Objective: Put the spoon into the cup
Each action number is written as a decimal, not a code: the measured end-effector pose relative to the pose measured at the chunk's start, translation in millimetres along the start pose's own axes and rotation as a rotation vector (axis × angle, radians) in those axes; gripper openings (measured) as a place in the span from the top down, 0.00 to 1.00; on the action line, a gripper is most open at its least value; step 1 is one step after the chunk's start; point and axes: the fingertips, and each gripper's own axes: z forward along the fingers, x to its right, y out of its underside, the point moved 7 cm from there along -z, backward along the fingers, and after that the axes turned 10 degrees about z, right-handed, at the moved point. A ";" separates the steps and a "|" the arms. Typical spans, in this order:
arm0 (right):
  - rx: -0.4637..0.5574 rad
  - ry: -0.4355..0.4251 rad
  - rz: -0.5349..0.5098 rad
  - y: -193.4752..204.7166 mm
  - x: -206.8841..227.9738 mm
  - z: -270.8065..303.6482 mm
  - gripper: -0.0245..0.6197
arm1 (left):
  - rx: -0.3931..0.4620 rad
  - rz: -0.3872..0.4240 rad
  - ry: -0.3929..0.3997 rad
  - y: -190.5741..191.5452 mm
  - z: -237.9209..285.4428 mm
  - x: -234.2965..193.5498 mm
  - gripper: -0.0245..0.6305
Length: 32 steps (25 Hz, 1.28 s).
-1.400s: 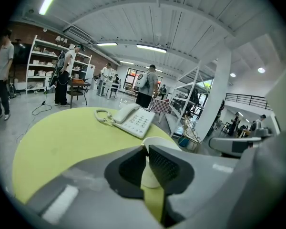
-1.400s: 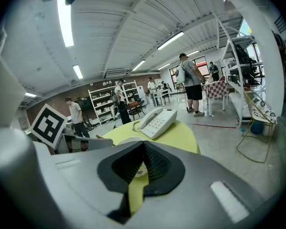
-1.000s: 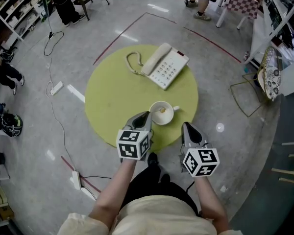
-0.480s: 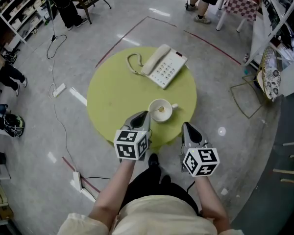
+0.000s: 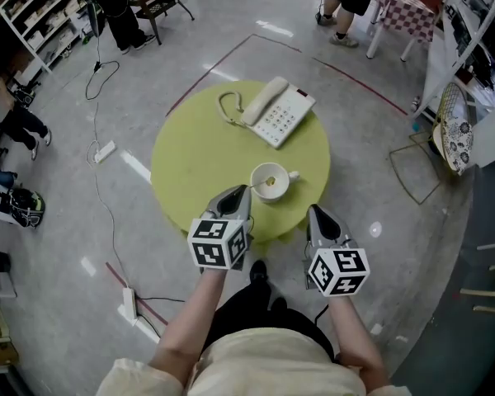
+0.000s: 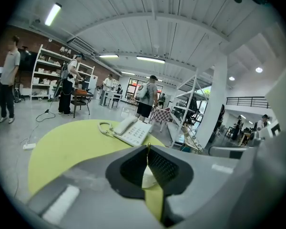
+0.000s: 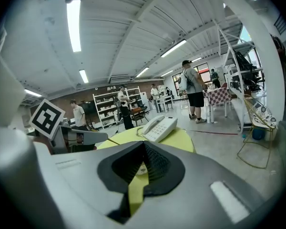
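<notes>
Both closed, nothing held: left gripper (image 5: 240,192), right gripper (image 5: 315,212). The spoon (image 5: 271,180) sits in the cup (image 5: 257,186) on the table (image 5: 200,151).

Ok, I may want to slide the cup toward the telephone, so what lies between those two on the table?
Nothing. In the head view, the green tabletop between the telephone and the cup is bare.

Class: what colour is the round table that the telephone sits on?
The table is yellow-green; head view shows it best.
</notes>
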 end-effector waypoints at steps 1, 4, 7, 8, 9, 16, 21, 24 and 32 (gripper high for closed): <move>0.001 -0.002 -0.001 0.0 0.1 -1.9 0.96 | 0.004 -0.002 -0.003 -0.8 -1.8 1.0 0.95; 0.004 -0.008 -0.003 1.6 -0.7 -7.2 0.96 | 0.018 -0.002 -0.008 -2.1 -8.0 3.6 0.95; 0.013 -0.011 -0.008 3.0 -3.4 -12.9 0.96 | 0.033 -0.001 -0.016 -3.3 -16.0 6.0 0.95; 0.016 -0.011 -0.012 3.1 -3.8 -15.4 0.96 | 0.037 0.000 -0.020 -3.3 -18.3 7.4 0.95; 0.019 -0.011 -0.016 3.3 -3.9 -18.1 0.96 | 0.041 0.001 -0.024 -3.1 -20.5 8.9 0.95; 0.030 -0.017 -0.024 5.9 -1.5 -37.6 0.96 | 0.068 0.000 -0.038 -4.7 -33.2 20.4 0.95; 0.036 -0.028 -0.027 12.5 -3.1 -51.6 0.96 | 0.085 0.002 -0.046 -2.3 -45.7 30.6 0.95; 0.029 -0.034 -0.031 16.8 -4.3 -58.9 0.96 | 0.092 -0.012 -0.050 1.3 -53.2 36.2 0.95; 0.002 -0.059 -0.040 27.6 -13.7 -71.3 0.96 | 0.084 -0.057 -0.071 15.2 -74.7 41.6 0.95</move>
